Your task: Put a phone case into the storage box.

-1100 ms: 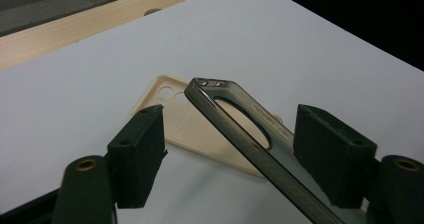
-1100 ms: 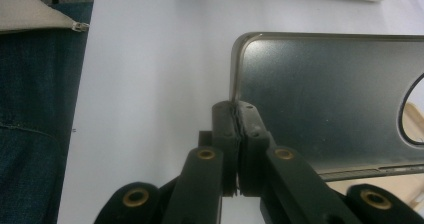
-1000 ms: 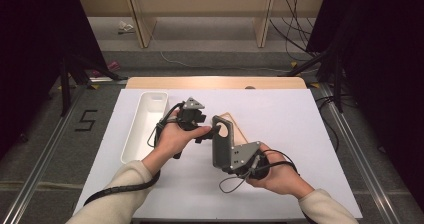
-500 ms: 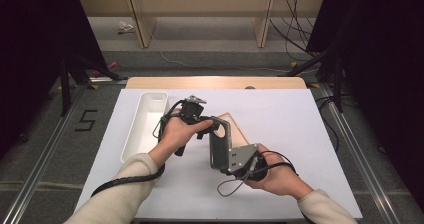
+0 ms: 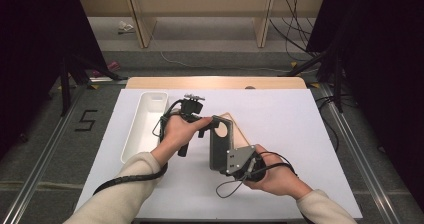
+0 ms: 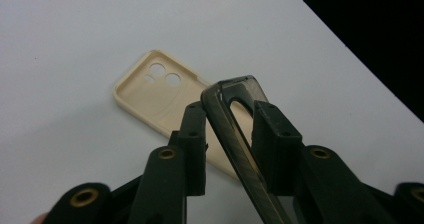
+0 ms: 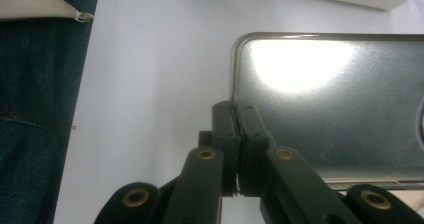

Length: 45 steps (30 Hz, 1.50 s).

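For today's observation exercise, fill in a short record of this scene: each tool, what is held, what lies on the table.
right tool: shut on edge of grey phone case
left tool: jaws have been closing astride the grey case's top end, small gaps visible
beige phone case: flat on white table, inside up
white tray: left of hands

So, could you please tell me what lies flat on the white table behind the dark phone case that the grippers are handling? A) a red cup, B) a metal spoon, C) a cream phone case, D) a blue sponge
C: in the left gripper view a cream phone case with camera cut-outs lies open side up on the table, beyond the dark phone case.
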Each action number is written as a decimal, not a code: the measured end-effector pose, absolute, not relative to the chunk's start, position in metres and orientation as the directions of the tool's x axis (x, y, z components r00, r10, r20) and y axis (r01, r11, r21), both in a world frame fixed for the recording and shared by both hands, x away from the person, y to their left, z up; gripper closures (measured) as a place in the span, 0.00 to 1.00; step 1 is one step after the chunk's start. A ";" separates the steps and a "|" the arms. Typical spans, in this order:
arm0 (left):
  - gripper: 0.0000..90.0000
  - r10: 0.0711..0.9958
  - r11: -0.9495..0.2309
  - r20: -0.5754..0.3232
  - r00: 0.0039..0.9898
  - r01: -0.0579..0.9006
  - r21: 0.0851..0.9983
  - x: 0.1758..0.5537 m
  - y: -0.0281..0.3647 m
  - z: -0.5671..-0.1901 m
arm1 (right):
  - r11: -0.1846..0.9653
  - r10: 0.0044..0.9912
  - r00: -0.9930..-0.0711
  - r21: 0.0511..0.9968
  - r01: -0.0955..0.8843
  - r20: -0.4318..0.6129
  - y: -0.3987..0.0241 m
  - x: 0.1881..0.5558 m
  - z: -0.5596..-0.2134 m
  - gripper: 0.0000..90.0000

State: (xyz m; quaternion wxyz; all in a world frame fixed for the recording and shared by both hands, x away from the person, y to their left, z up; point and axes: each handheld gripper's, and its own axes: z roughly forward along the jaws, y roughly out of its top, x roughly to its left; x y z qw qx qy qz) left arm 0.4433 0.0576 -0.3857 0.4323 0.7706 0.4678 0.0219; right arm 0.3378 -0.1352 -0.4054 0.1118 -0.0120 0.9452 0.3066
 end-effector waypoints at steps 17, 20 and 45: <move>0.90 0.685 -0.201 -0.300 0.664 0.568 0.798 0.423 0.038 -0.366 | 0.852 0.094 -0.968 0.521 -0.043 -0.234 -0.135 0.346 -0.418 0.95; 0.90 0.681 -0.207 -0.256 0.687 0.515 0.832 0.421 0.040 -0.365 | 0.832 0.153 -0.957 0.554 -0.010 -0.247 -0.140 0.349 -0.417 0.77; 0.90 0.728 -0.161 -0.102 0.678 0.314 0.936 0.421 0.094 -0.355 | 0.527 0.560 -0.824 0.803 0.278 -0.083 -0.181 0.373 -0.413 0.20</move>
